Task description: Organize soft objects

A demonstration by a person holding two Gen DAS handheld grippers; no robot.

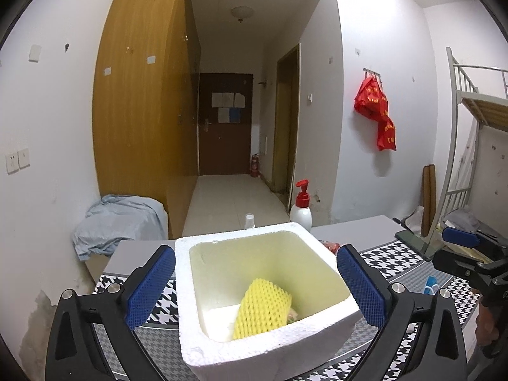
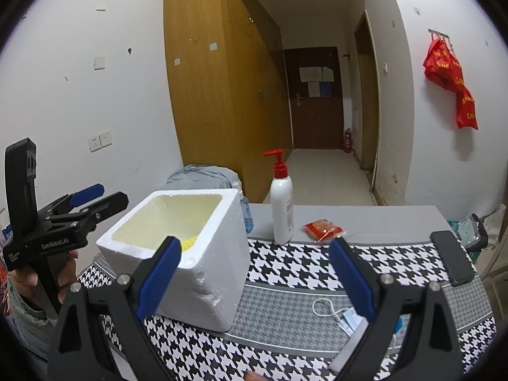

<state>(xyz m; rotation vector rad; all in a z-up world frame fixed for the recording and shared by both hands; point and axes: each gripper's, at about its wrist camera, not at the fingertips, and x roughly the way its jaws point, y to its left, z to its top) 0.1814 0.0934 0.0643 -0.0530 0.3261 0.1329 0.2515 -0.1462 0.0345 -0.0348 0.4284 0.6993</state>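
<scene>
A white foam box (image 1: 273, 346) stands on the houndstooth cloth (image 2: 285, 263). A yellow foam net (image 1: 260, 311) lies inside it, over something only partly seen. My left gripper (image 1: 254, 285) is open and empty, its blue pads on either side of the box and above it. My right gripper (image 2: 257, 279) is open and empty, right of the box (image 2: 190, 270), above the cloth. A face mask (image 2: 347, 316) lies on the cloth by the right finger. A red snack packet (image 2: 322, 228) lies near the far edge.
A white pump bottle with a red top (image 2: 282, 203) stands behind the box, with a small spray bottle (image 2: 246, 209) beside it. A black phone (image 2: 452, 257) lies at the right. A white strip (image 2: 347, 349) lies near the front. A bunk-bed ladder (image 1: 457, 146) stands right.
</scene>
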